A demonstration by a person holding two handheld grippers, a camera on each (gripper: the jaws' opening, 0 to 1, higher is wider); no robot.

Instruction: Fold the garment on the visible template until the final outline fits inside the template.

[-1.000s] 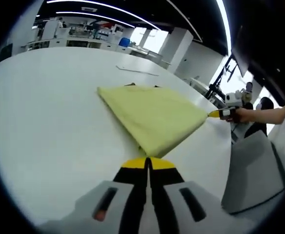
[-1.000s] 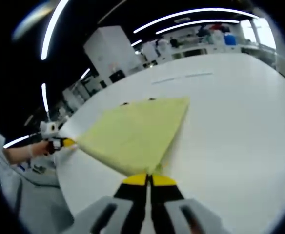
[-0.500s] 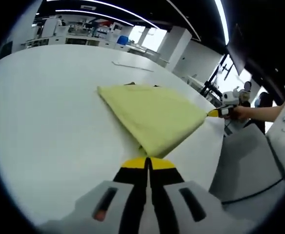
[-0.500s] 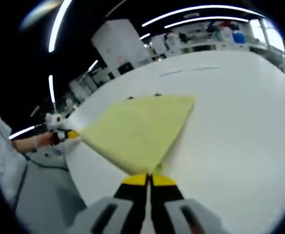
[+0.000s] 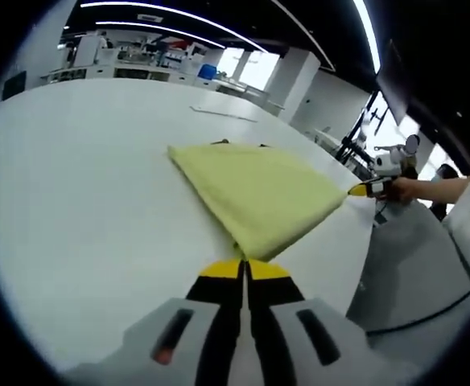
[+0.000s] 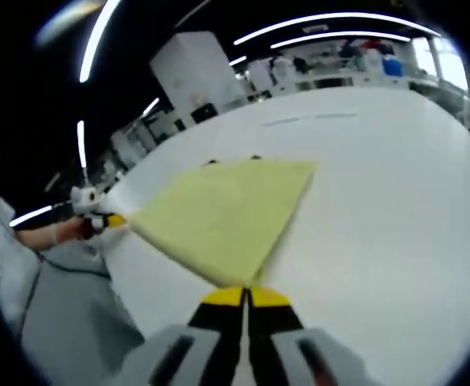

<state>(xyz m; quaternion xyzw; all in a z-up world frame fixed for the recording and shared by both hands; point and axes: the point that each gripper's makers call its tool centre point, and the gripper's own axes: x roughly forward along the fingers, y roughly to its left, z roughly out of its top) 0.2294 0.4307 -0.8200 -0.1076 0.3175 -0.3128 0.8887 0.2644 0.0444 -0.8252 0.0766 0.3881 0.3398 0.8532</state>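
A pale yellow garment (image 5: 259,189) lies folded on the white table (image 5: 82,201), its near edge stretched between both grippers. My left gripper (image 5: 244,264) is shut on one near corner of the cloth. The right gripper (image 5: 365,190), held in a hand, pinches the other corner at the table's edge. In the right gripper view the garment (image 6: 219,213) spreads ahead of my right gripper (image 6: 245,291), shut on its corner, and the left gripper (image 6: 106,221) grips the far-left corner. Small dark marks (image 5: 216,142) peek out at the garment's far edge.
The table edge (image 5: 362,249) runs close to the held corners, with grey floor (image 5: 416,265) and a cable (image 5: 436,310) beyond. A thin line (image 5: 223,114) lies on the far tabletop. Benches (image 6: 356,68) stand at the back.
Both views have shifted slightly. The garment stays stretched between the two grippers, each still shut on its corner.
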